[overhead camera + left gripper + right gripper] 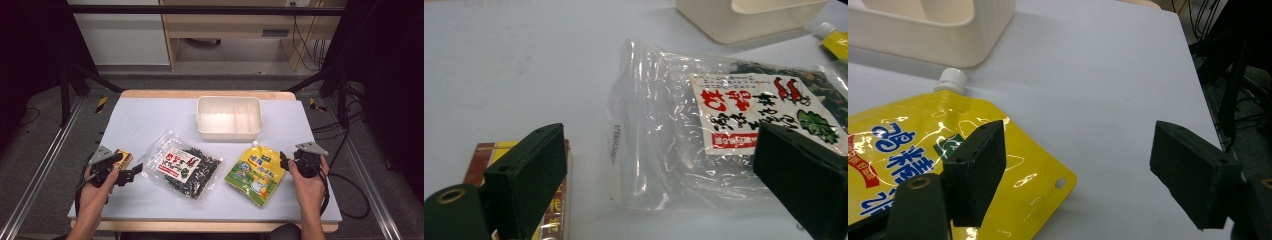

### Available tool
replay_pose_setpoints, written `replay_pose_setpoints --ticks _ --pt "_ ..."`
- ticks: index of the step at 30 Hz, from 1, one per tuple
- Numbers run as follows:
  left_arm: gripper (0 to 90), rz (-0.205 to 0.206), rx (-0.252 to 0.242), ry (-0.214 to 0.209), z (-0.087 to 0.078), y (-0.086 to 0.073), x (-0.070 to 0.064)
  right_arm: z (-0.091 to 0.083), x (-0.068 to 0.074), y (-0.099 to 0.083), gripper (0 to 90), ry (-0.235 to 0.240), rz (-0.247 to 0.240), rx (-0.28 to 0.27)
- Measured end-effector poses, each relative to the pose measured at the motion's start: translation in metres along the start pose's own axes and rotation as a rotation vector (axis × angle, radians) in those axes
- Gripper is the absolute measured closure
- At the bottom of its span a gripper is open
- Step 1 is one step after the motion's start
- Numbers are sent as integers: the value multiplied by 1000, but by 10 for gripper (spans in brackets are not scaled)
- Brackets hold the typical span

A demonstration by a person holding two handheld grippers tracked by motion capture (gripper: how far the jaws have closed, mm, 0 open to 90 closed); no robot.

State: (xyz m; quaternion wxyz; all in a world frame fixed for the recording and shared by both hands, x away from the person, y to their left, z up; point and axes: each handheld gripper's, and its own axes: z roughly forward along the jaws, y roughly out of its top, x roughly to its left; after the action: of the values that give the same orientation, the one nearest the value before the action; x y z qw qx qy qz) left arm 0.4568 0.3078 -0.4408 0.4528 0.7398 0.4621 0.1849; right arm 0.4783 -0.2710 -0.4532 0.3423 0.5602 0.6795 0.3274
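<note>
At lower left the left gripper (131,174), jaws apart, lines up on the clear seaweed bag (183,164) mid-frame (tray (229,134) waits above), while the right gripper (283,161), equally wide, flanks the yellow spout pouch (255,173).

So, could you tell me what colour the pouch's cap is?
White cap on the yellow pouch, best in the right gripper view.

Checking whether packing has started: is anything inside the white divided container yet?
No. In the high view the white divided container shows bare compartments, while the seaweed bag and yellow spouted pouch lie on the table.
</note>
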Motion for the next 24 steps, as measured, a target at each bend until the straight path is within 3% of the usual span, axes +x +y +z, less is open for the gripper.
replay_pose_setpoints --ticks 2,3,9,12,15,24 --pt "90 -42 11 -39 0 0 1 0 0 0 230 3 -1 4" --pt "91 -42 11 -39 0 0 1 1 1 0 231 5 -5 5" --pt "94 -140 39 -88 4 -1 2 0 3 1 225 1 6 12" --pt "161 -206 44 -116 6 -4 4 1 4 2 211 5 17 27" --pt "223 -263 50 -111 8 -6 8 2 7 2 211 15 4 36" --pt "266 -332 91 -50 8 -10 13 5 10 3 211 27 -18 43"
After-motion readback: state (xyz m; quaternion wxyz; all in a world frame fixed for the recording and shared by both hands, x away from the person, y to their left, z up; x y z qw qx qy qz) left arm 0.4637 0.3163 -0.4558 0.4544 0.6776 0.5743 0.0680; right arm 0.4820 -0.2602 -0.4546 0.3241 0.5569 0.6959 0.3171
